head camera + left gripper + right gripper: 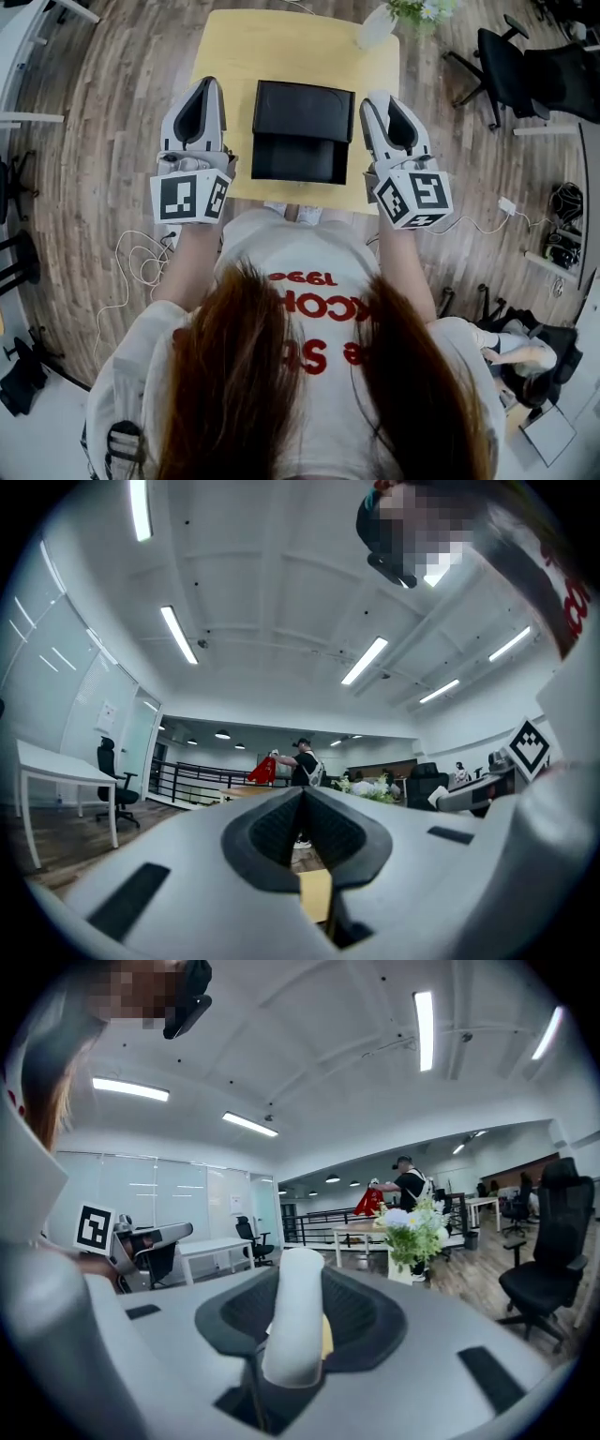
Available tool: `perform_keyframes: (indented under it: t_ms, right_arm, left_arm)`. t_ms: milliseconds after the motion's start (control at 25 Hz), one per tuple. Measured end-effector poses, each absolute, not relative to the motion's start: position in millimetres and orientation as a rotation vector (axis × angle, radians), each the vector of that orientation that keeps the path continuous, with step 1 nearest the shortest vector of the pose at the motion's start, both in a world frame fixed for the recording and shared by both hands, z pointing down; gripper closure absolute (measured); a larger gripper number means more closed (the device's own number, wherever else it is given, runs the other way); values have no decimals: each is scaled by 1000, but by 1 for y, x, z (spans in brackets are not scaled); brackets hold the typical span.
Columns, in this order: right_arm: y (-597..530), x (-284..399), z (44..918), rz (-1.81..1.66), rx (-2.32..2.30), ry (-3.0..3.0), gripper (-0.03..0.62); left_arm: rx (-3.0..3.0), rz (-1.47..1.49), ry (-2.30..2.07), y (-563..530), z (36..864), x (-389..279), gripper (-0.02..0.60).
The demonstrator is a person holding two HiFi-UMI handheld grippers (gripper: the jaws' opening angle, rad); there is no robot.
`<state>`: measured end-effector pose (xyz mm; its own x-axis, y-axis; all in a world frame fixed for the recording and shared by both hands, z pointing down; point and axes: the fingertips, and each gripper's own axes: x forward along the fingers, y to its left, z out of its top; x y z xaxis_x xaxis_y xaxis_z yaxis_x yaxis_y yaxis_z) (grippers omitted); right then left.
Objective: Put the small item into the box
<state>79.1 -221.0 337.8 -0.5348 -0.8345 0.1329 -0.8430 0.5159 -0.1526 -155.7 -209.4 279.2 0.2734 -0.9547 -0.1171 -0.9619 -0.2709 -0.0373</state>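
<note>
A black box (pixel 302 131) stands open in the middle of the yellow table (pixel 234 56), its lid tipped back on the far side. My left gripper (pixel 208 86) hovers just left of the box; in the left gripper view its tips (pixel 302 803) meet with nothing between them. My right gripper (pixel 375 101) hovers just right of the box. In the right gripper view its jaws (pixel 298 1269) are shut on a small white cylinder (pixel 295 1321) that stands upright between the pads. The cylinder does not show in the head view.
A vase of flowers (pixel 380 23) stands at the table's far right corner and shows ahead of the right gripper (pixel 412 1237). Black office chairs (pixel 502 66) stand to the right. Cables (pixel 141 258) lie on the wooden floor. A person (pixel 302 761) stands far off.
</note>
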Motion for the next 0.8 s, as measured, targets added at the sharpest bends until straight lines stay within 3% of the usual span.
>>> perform_keyframes:
  t_ms: [400, 800]
  right_arm:
    - [-225, 18, 349, 339, 1290, -2756, 454]
    - [-193, 8, 454, 457, 1143, -2534, 454]
  left_arm:
    - [-2343, 98, 1975, -191, 288, -202, 575]
    - [-2456, 12, 1992, -181, 331, -191, 575]
